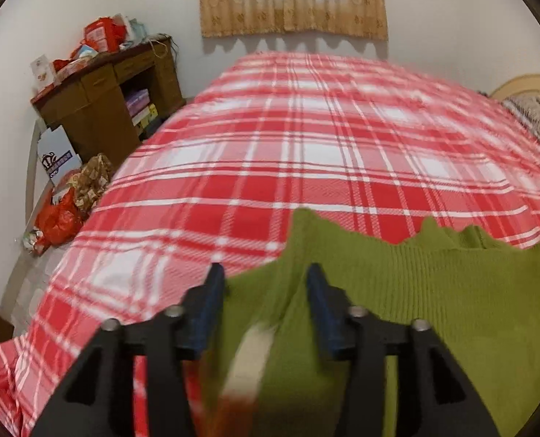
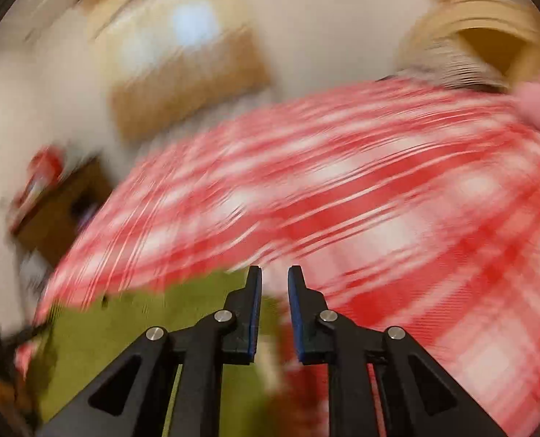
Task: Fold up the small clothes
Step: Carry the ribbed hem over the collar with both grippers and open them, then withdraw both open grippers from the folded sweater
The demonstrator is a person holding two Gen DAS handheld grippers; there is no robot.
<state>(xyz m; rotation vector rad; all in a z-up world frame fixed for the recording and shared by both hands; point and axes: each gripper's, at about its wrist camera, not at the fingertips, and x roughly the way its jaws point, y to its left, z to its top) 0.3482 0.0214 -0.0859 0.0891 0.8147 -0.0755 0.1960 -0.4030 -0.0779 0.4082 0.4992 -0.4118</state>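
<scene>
Lower centre, left view: left gripper (image 1: pixel 264 276), fingers spread, straddles a raised ridge of the green knit garment (image 1: pixel 434 291) on the plaid bedspread (image 1: pixel 270 145). Right view, blurred: right gripper (image 2: pixel 274 278) apparently released. No fold visible yet.

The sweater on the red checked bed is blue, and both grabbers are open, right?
Not quite. The sweater is green, not blue; the left wrist view shows it clearly, lying on the red checked bed. The rest holds: the left gripper and the right gripper both have their jaws apart.
</scene>
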